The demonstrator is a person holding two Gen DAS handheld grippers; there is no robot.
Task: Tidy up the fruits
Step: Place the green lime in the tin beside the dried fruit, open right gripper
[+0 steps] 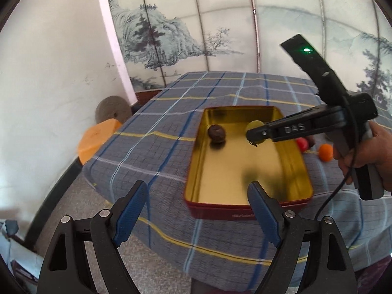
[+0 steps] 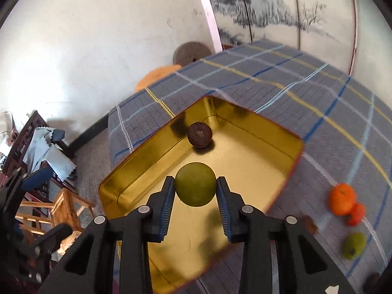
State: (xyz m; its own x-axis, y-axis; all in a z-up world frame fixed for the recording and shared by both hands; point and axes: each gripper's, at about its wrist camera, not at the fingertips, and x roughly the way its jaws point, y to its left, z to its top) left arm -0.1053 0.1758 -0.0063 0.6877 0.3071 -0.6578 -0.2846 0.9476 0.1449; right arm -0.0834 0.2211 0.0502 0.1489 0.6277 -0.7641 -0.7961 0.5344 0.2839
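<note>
green fruit held over the gold tin

low in the right wrist view, the right gripper (image 2: 195, 191) is clenched on a round green fruit (image 2: 195, 187), its blue ribbed pads pressing the widest part from both sides. the fruit hangs above the gold floor of the tin (image 2: 137, 169), near frame centre. it looks smooth, firm and light, so it could slip or roll; the grip across the middle seems the right place, and i judge a low release would stop it rolling far. just beyond, toward the tin's far corner, a dark brown round fruit (image 2: 199, 134) rests on the floor. at the right edge, on the plaid tablecloth (image 2: 269, 73), lie two orange fruits (image 2: 341, 202) touching and another green one (image 2: 354, 245). in the left wrist view the left gripper (image 1: 197, 203) is released, jaws wide apart, empty, near the tin's near wall
</note>
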